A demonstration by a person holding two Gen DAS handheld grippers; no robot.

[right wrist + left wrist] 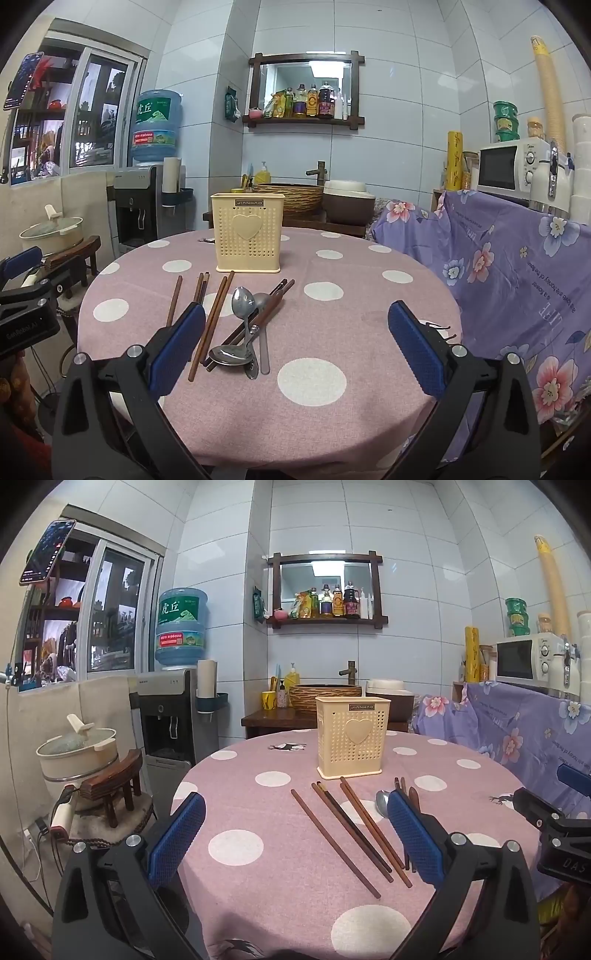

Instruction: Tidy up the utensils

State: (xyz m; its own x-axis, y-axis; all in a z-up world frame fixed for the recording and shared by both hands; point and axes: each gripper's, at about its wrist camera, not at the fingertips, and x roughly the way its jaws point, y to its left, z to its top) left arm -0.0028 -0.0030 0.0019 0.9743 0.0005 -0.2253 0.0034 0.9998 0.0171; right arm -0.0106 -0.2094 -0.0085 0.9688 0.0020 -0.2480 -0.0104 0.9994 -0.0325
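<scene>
A cream perforated utensil holder with a heart on its front stands upright near the middle of the round table; it also shows in the right wrist view. Several brown chopsticks lie loose in front of it, also seen in the right wrist view. Metal spoons lie crossed over more chopsticks beside them. My left gripper is open and empty above the chopsticks. My right gripper is open and empty, just right of the spoons.
The table has a pink polka-dot cloth. A purple floral cloth covers furniture on the right, with a microwave on it. A water dispenser and a pot on a stool stand to the left.
</scene>
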